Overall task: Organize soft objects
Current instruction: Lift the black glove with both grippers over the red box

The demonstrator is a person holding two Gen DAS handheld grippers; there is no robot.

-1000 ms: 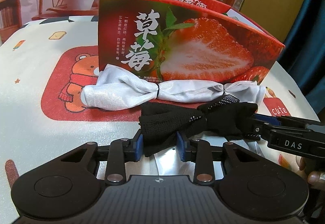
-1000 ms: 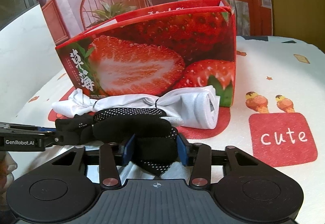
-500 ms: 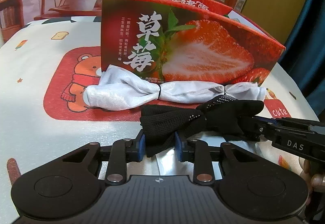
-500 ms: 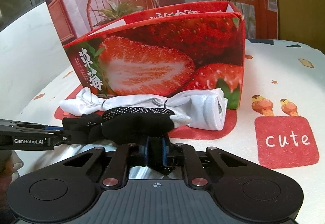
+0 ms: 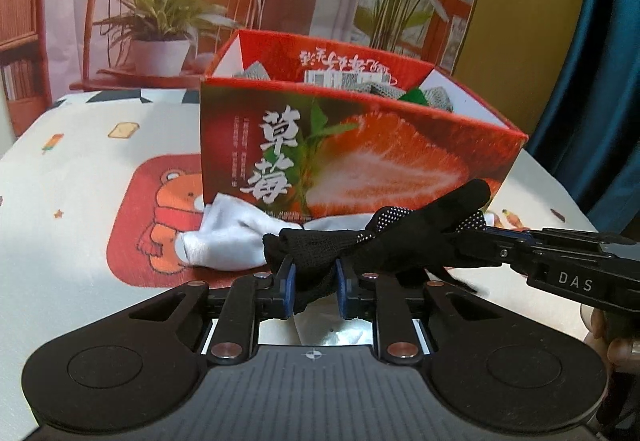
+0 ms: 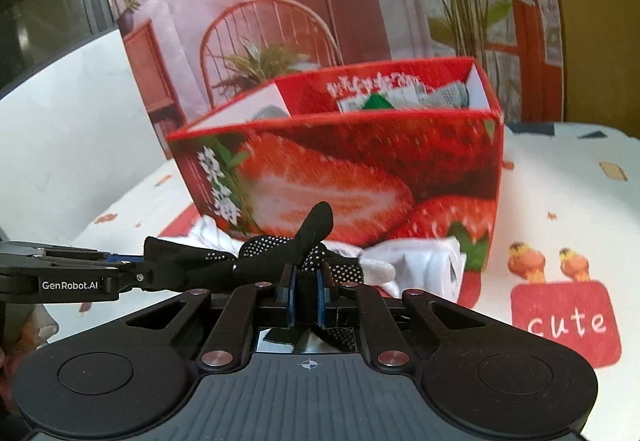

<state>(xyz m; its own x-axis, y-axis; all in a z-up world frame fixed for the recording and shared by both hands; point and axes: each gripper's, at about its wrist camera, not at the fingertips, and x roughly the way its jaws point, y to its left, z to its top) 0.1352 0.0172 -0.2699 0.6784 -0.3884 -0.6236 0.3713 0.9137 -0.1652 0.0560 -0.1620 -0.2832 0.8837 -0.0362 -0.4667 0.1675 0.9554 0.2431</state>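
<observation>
Both hand-held grippers, left hand-held gripper [image 5: 313, 287] still closing and right hand-held gripper [image 6: 305, 291] clamped, hold the black gloves [image 5: 384, 241]; next, lift over the strawberry box [image 5: 360, 145].

Ahead of both claws a table [image 5: 80, 177] under a cream cloth printed with a bear patch and a "cute" patch carries a red strawberry box [image 5: 360, 157]. White tied gloves [image 5: 228, 241] lie against the box's near wall.
</observation>
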